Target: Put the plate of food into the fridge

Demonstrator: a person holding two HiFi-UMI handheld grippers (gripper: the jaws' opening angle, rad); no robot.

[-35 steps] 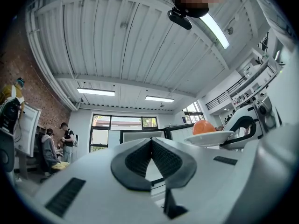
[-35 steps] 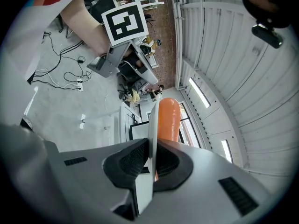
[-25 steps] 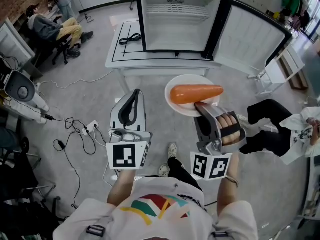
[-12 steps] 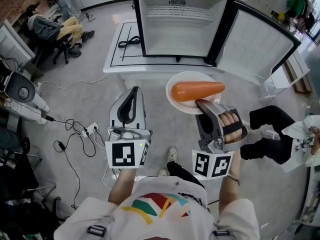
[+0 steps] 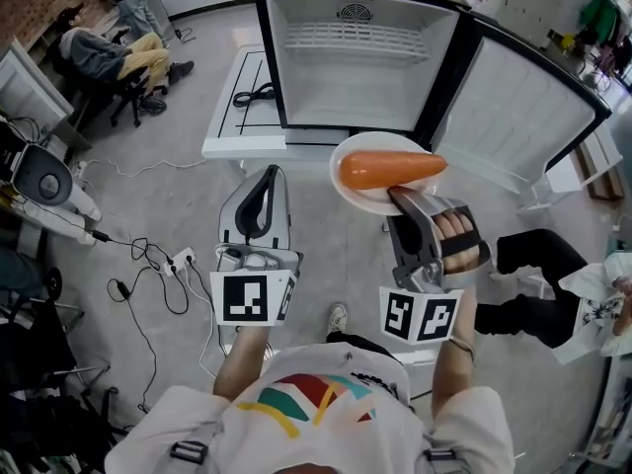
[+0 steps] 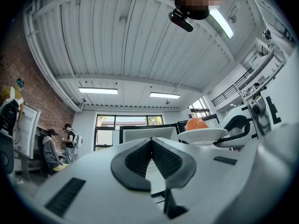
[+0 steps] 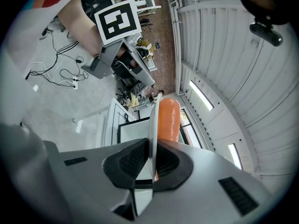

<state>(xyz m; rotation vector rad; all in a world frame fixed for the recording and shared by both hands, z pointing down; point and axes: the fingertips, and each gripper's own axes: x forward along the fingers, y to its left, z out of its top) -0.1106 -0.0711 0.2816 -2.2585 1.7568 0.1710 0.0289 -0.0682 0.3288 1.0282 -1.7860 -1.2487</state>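
- Head view: a round white plate (image 5: 348, 184) bearing a long orange carrot-like food item (image 5: 390, 168) is held aloft, just in front of the open black-framed, white-lined fridge (image 5: 355, 62) on the white worktop (image 5: 225, 131). Step, as judged: carry-in. The next move calls for keeping the plate level and sliding it under the wire shelf (image 5: 367, 38).
- Left gripper view: left gripper (image 6: 151, 143) fingers pressed together, nothing between them.
- Right gripper view: right gripper (image 7: 150, 155) fingers clamp the plate rim. No brand or legible writing; only square markers.

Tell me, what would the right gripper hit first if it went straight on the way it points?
Probably the open fridge. The right gripper, clamped on the plate, points toward the lower right of the opening. The plate would get there first. Depth is hard to judge from above.
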